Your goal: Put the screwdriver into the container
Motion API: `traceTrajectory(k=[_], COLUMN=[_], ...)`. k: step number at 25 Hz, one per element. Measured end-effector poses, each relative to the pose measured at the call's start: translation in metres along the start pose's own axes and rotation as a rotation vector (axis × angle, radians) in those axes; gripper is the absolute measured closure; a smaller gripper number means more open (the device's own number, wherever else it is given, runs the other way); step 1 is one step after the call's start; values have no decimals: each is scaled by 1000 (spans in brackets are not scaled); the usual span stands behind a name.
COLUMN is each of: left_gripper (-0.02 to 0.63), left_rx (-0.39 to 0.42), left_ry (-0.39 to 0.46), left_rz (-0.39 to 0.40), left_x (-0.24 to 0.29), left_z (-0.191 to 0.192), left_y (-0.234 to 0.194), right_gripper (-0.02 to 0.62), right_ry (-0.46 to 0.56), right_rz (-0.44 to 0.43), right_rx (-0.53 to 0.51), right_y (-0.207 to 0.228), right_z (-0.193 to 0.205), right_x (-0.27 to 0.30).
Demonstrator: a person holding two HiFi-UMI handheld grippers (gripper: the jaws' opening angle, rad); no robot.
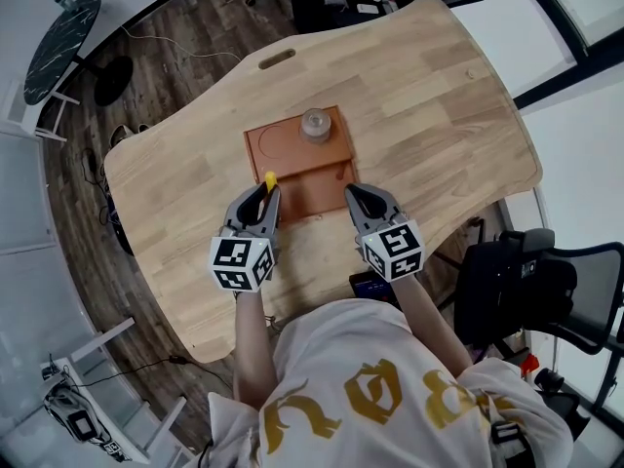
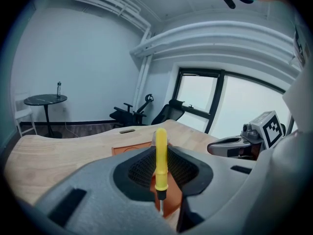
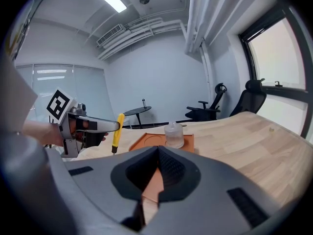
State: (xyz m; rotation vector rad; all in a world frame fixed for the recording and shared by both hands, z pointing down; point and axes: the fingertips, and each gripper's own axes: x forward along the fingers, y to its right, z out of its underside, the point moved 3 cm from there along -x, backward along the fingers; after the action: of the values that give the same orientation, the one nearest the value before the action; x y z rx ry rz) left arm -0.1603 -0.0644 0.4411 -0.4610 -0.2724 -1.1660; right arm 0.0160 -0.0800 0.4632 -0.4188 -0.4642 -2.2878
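Note:
A yellow-handled screwdriver (image 1: 270,178) stands upright between the jaws of my left gripper (image 1: 265,196), which is shut on it, with the metal tip pointing down. In the left gripper view the screwdriver (image 2: 160,155) rises above the pads. It hangs over the near left edge of an orange tray (image 1: 283,146). A clear round container (image 1: 315,124) stands on the tray's far side. My right gripper (image 1: 358,195) hovers at the tray's near right corner, shut and holding nothing. From the right gripper view I see the container (image 3: 173,135) ahead and the screwdriver (image 3: 117,131) to the left.
The tray lies in the middle of a light wooden table (image 1: 439,115) with a curved edge. Office chairs (image 1: 546,281) stand to the right of the table, and a small black round table (image 1: 60,42) stands at the far left.

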Motion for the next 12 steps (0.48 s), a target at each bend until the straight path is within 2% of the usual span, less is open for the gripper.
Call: traceTrajectory(k=[12], left_gripper=[534], left_rx=[38], left_ry=[-94], left_rz=[17], left_x=[26], left_z=[21], left_y=[-5], right_gripper=[583], right_ry=[-48], right_rz=[-34], right_rx=[24], right_y=[11], right_z=[14], right_x=[22])
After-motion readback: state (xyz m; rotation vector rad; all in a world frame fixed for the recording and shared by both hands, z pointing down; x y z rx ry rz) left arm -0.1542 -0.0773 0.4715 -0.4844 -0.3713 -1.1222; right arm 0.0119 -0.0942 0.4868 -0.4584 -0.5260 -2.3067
